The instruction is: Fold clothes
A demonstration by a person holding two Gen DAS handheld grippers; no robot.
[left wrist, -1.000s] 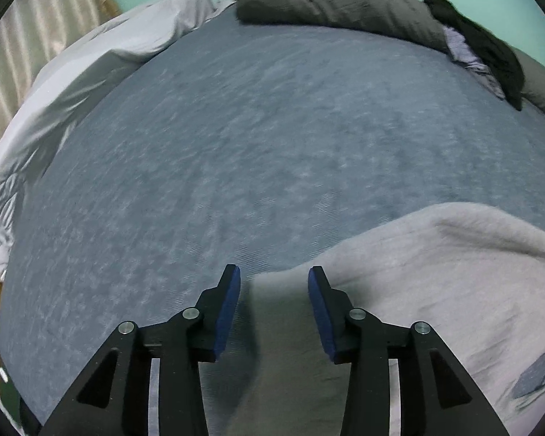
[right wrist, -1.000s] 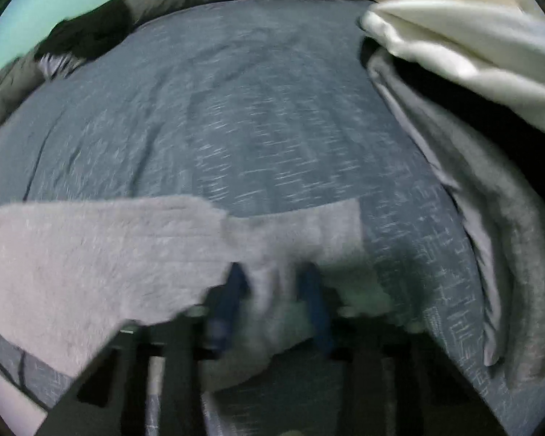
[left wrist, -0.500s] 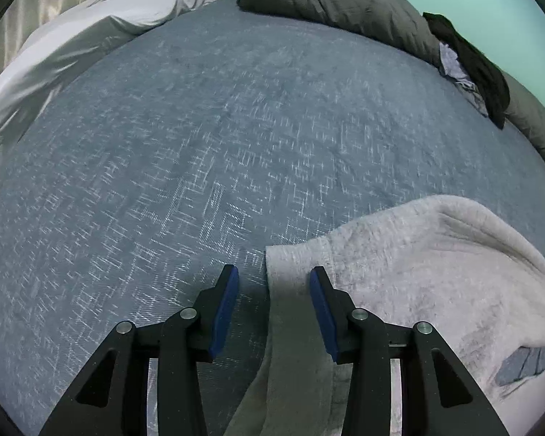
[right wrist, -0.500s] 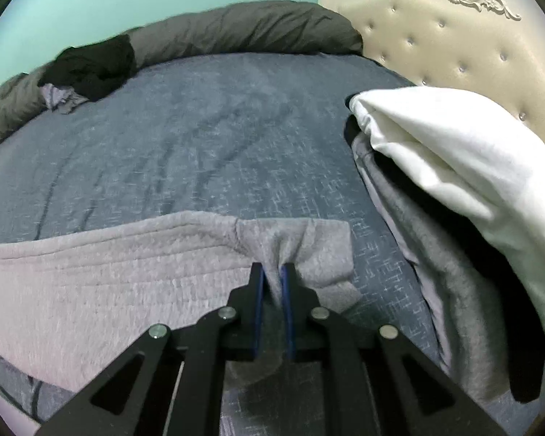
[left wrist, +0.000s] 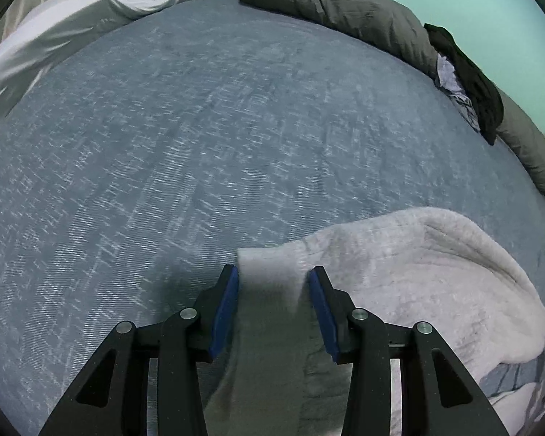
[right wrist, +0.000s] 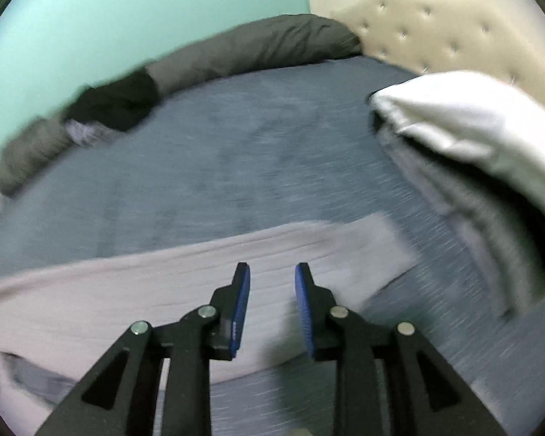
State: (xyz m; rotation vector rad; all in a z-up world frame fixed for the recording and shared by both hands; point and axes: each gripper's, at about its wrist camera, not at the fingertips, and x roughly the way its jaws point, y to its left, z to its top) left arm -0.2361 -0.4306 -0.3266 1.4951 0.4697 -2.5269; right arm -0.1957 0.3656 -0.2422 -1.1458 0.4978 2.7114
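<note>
Blue-grey bedding point(left wrist: 207, 138) is our work surface, and both our grippers hang just above it. Our left gripper point(left wrist: 272, 287) has its jaws spread wide, with a corner of the pale grey garment point(left wrist: 410, 276) lying between the blue pads point(left wrist: 224, 305) but not pinched. Our right gripper point(right wrist: 272, 290) is likewise parted and empty, poised over the flat band of the same garment point(right wrist: 156, 290), whose squared end lies just beyond and to the right of our fingertips.

We judge the main risk to be in the next grasp. If we close the left jaws low, we may catch the bedding along with the cloth and drag both. The garment looks thick and fleecy, so a shallow pinch on one layer could slip, and the raised hump of fabric on the right in the left wrist view could collapse into an uneven fold. The right wrist view is blurred, so aim there may be poor.

Outward, a dark grey quilt point(left wrist: 345, 3) lies rolled along the far edge with black clothing point(left wrist: 479, 98) on it. A light sheet point(left wrist: 80, 18) bunches at the far left. A white pillow point(right wrist: 468, 127) and folded grey cloth point(right wrist: 465, 210) sit near the tufted headboard point(right wrist: 436, 32), under a mint-green wall point(right wrist: 109, 18).
</note>
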